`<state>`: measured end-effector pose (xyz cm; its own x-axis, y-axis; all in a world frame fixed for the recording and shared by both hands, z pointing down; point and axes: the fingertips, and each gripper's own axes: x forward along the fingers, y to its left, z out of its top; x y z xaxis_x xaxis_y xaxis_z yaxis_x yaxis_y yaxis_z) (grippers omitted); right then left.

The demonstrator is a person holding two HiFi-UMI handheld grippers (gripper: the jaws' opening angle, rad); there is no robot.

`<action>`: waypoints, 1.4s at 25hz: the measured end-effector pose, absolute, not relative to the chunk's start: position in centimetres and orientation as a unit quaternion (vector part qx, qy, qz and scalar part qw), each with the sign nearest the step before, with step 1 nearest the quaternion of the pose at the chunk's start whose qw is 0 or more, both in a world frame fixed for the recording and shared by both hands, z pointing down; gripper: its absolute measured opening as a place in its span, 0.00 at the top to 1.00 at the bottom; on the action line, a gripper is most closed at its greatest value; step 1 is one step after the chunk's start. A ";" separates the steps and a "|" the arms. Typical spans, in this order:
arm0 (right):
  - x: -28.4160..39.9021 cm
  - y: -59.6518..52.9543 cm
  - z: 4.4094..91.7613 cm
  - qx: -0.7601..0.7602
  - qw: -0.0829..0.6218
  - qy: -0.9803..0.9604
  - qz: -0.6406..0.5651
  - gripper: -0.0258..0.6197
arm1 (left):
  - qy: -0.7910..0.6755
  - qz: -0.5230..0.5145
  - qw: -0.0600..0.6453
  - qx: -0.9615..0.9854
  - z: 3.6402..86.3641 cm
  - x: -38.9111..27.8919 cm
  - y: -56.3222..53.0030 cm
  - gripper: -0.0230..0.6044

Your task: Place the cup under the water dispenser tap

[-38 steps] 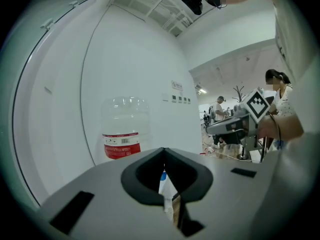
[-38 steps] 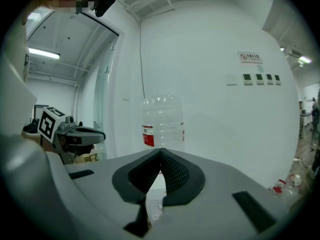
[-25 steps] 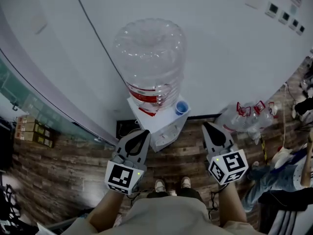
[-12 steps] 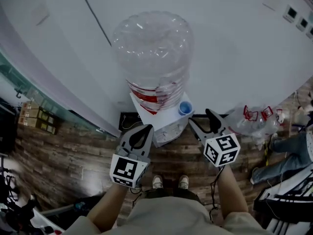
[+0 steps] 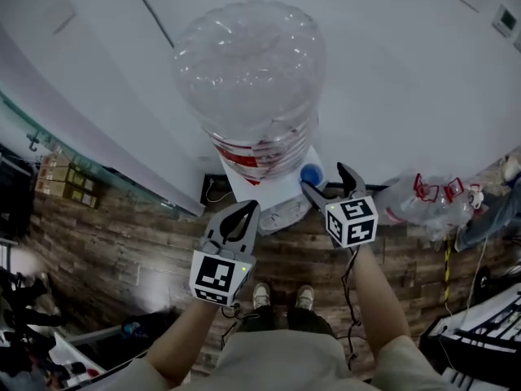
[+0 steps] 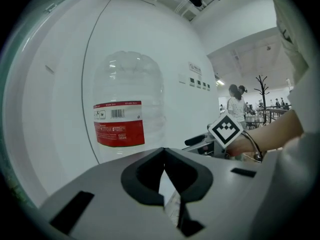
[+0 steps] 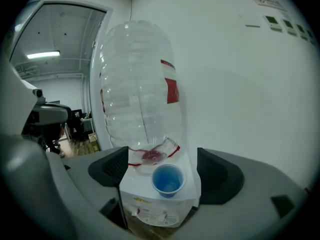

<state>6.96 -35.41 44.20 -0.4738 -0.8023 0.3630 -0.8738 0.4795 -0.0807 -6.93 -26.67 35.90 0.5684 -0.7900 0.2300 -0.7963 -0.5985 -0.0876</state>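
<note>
Cup [image 7: 168,179] atop dispenser [image 7: 150,206], wood-plank floor [image 5: 122,243]

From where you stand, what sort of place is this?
Probably an office or workshop corner: a water dispenser topped by a big clear bottle stands against a white wall, spare empty bottles lie on the wood-look floor, and people stand in an open hall beyond.

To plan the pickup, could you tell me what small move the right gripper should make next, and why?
Probably ease the right gripper forward until its jaws flank the blue cup. The jaws have just been opening and stand wide; the cup sits upright on top of the dispenser, ahead of them and untouched.
</note>
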 end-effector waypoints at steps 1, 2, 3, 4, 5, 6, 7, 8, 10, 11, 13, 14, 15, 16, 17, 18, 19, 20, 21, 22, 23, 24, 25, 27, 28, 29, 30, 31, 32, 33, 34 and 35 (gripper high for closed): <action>6.9 -35.8 44.9 0.491 0.145 -0.849 0.128 0.31 | -0.449 0.125 0.015 0.884 36.2 -6.8 -26.9 0.96; 6.8 -36.2 45.6 0.488 0.152 -0.850 0.129 0.30 | -0.451 0.126 0.019 0.883 36.6 -6.7 -27.0 0.96; 6.6 -36.5 46.4 0.484 0.158 -0.851 0.131 0.30 | -0.453 0.128 0.023 0.882 37.0 -6.6 -27.2 0.96; 6.4 -36.7 47.2 0.480 0.163 -0.851 0.133 0.30 | -0.454 0.130 0.027 0.881 37.4 -6.5 -27.3 0.96; 6.3 -36.9 48.0 0.477 0.169 -0.852 0.135 0.30 | -0.456 0.132 0.030 0.880 37.7 -6.4 -27.3 0.96; 6.2 -37.2 48.7 0.475 0.174 -0.851 0.137 0.30 | -0.457 0.134 0.033 0.879 38.1 -6.4 -27.4 0.96; 6.1 -37.4 49.4 0.474 0.179 -0.851 0.139 0.30 | -0.458 0.136 0.035 0.878 38.4 -6.4 -27.5 0.96; 6.0 -37.6 50.1 0.473 0.184 -0.850 0.140 0.30 | -0.460 0.138 0.037 0.877 38.7 -6.3 -27.6 0.96; 5.8 -38.0 51.1 0.470 0.190 -0.850 0.144 0.31 | -0.462 0.139 0.040 0.875 39.1 -6.4 -27.8 0.96; 5.7 -38.1 51.5 0.469 0.192 -0.850 0.146 0.31 | -0.464 0.141 0.041 0.874 39.2 -6.4 -27.9 0.96; 5.6 -38.3 52.1 0.468 0.196 -0.849 0.150 0.32 | -0.466 0.144 0.044 0.872 39.6 -6.6 -28.0 0.96; 5.6 -38.3 52.4 0.469 0.196 -0.847 0.152 0.33 | -0.467 0.145 0.046 0.871 39.8 -6.7 -28.0 0.96; 5.6 -38.4 52.5 0.472 0.196 -0.846 0.153 0.36 | -0.468 0.147 0.047 0.870 39.9 -6.7 -28.0 0.96; 5.7 -38.5 52.6 0.474 0.195 -0.845 0.153 0.38 | -0.469 0.148 0.048 0.869 40.0 -6.8 -28.1 0.96; 5.8 -38.6 52.7 0.476 0.193 -0.844 0.154 0.40 | -0.470 0.149 0.049 0.869 40.2 -6.9 -28.1 0.96; 5.9 -38.6 52.8 0.476 0.192 -0.844 0.155 0.41 | -0.471 0.151 0.050 0.868 40.3 -6.9 -28.1 0.96; 5.9 -38.6 52.9 0.475 0.190 -0.844 0.158 0.41 | -0.471 0.152 0.052 0.867 40.4 -6.9 -28.0 0.96; 5.9 -38.6 53.0 0.474 0.188 -0.845 0.161 0.41 | -0.472 0.153 0.053 0.867 40.6 -6.9 -28.0 0.96; 5.9 -38.6 53.0 0.472 0.186 -0.846 0.162 0.41 | -0.473 0.154 0.054 0.866 40.8 -7.0 -28.1 0.96; 5.9 -38.6 53.0 0.471 0.186 -0.847 0.161 0.42 | -0.475 0.154 0.055 0.865 40.9 -7.0 -28.1 0.96; 5.9 -38.6 53.0 0.472 0.186 -0.847 0.160 0.42 | -0.476 0.154 0.055 0.864 41.0 -7.0 -28.2 0.96; 6.0 -38.7 53.0 0.473 0.186 -0.847 0.158 0.42 | -0.477 0.155 0.055 0.864 41.1 -6.9 -28.3 0.96; 6.1 -38.7 52.9 0.475 0.186 -0.846 0.155 0.42 | -0.477 0.156 0.056 0.863 41.1 -6.8 -28.3 0.96; 6.5 -38.6 52.6 0.477 0.187 -0.845 0.152 0.43 | -0.476 0.158 0.057 0.863 41.3 -6.6 -28.4 0.96; 6.7 -38.4 52.4 0.478 0.186 -0.845 0.152 0.43 | -0.475 0.158 0.058 0.864 41.3 -6.4 -28.4 0.96; 6.9 -38.2 52.1 0.477 0.186 -0.846 0.151 0.43 | -0.473 0.159 0.058 0.865 41.4 -6.3 -28.5 0.96; 7.1 -37.9 51.8 0.476 0.186 -0.846 0.151 0.43 | -0.472 0.159 0.058 0.865 41.5 -6.1 -28.5 0.96; 7.3 -37.5 51.5 0.474 0.186 -0.847 0.150 0.43 | -0.472 0.159 0.058 0.865 41.6 -6.0 -28.5 0.96; 7.5 -37.1 51.3 0.472 0.187 -0.848 0.149 0.43 | -0.471 0.160 0.058 0.866 41.7 -5.8 -28.5 0.96; 7.7 -36.7 51.2 0.470 0.187 -0.850 0.149 0.43 | -0.470 0.161 0.057 0.866 41.8 -5.6 -28.6 0.96; 7.8 -36.3 51.1 0.468 0.188 -0.851 0.150 0.43 | -0.470 0.162 0.057 0.866 41.9 -5.3 -28.6 0.95; 8.0 -35.9 51.0 0.465 0.189 -0.852 0.150 0.43 | -0.469 0.163 0.058 0.866 42.0 -5.0 -28.6 0.96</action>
